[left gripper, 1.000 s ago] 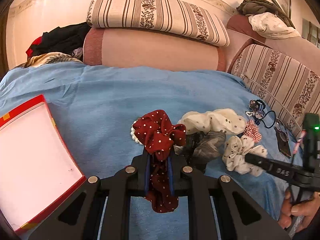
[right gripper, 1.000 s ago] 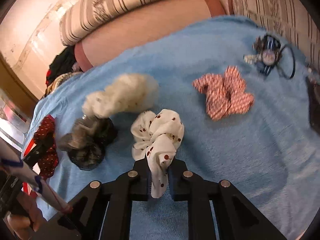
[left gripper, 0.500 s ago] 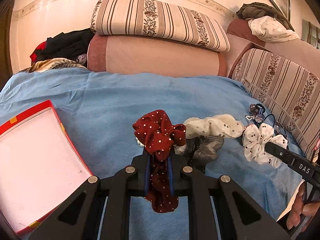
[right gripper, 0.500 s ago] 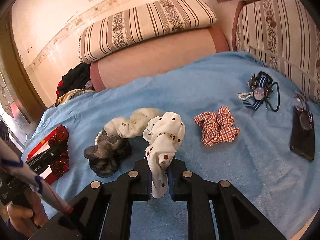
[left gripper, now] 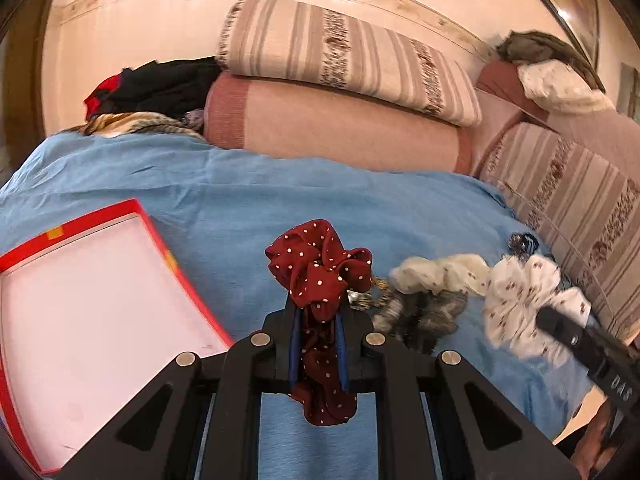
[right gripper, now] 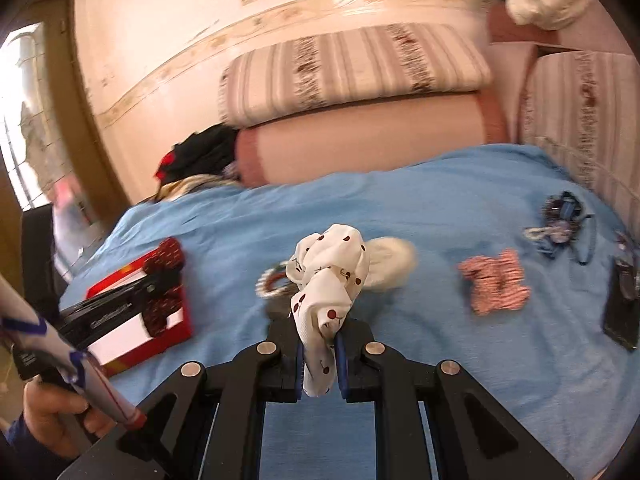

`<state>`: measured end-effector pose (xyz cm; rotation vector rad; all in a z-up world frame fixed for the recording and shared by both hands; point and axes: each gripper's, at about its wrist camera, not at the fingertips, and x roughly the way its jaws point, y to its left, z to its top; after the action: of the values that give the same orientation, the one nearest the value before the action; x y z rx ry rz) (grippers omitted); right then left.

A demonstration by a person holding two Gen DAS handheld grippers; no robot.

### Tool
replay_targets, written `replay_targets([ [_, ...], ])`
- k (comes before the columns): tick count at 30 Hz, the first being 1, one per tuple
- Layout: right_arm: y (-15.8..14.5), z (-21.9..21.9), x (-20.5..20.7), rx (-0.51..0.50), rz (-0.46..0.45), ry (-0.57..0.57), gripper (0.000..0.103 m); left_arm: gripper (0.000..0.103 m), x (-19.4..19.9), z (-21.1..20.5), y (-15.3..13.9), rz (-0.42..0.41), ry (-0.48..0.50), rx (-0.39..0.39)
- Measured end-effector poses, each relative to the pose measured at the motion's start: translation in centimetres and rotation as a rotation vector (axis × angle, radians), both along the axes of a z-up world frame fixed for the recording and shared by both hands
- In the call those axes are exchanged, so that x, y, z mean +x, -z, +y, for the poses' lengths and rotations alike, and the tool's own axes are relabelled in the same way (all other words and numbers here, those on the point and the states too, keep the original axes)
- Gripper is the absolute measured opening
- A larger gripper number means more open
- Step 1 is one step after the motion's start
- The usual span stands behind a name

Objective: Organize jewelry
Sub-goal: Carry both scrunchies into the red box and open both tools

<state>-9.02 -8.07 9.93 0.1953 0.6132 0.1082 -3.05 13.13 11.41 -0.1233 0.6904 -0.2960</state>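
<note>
My left gripper [left gripper: 318,312] is shut on a dark red scrunchie with white dots [left gripper: 320,268], held above the blue bedspread. A red-rimmed box with a white inside [left gripper: 80,320] lies just left of it. My right gripper [right gripper: 318,332] is shut on a white scrunchie with red cherries [right gripper: 328,276], also lifted off the bed. In the right wrist view the left gripper [right gripper: 160,284] hangs over the red box [right gripper: 140,328]. A cream scrunchie [left gripper: 440,274] and a grey-black one [left gripper: 424,312] lie on the spread between the two grippers.
A red checked scrunchie [right gripper: 496,282], a blue cluster of hair ties [right gripper: 560,224] and a black phone [right gripper: 622,312] lie at the right of the bedspread [right gripper: 440,216]. A beaded bracelet [right gripper: 272,280] sits near the cream scrunchie. Striped cushions [left gripper: 344,56] and clothes [left gripper: 160,88] line the back.
Both grippers have risen with their scrunchies. The right one lifted the white cherry scrunchie off the bed and swung left toward the box. The red box now shows larger beside the left gripper.
</note>
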Motion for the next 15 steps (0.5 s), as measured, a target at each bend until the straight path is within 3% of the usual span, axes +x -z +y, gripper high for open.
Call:
replay_targets([
  [15, -1.1, 13.7, 8.3, 0.062, 0.122, -0.297, 0.013, 0.014, 0.9, 13.6, -1.4, 0.031, -0.315, -0.064],
])
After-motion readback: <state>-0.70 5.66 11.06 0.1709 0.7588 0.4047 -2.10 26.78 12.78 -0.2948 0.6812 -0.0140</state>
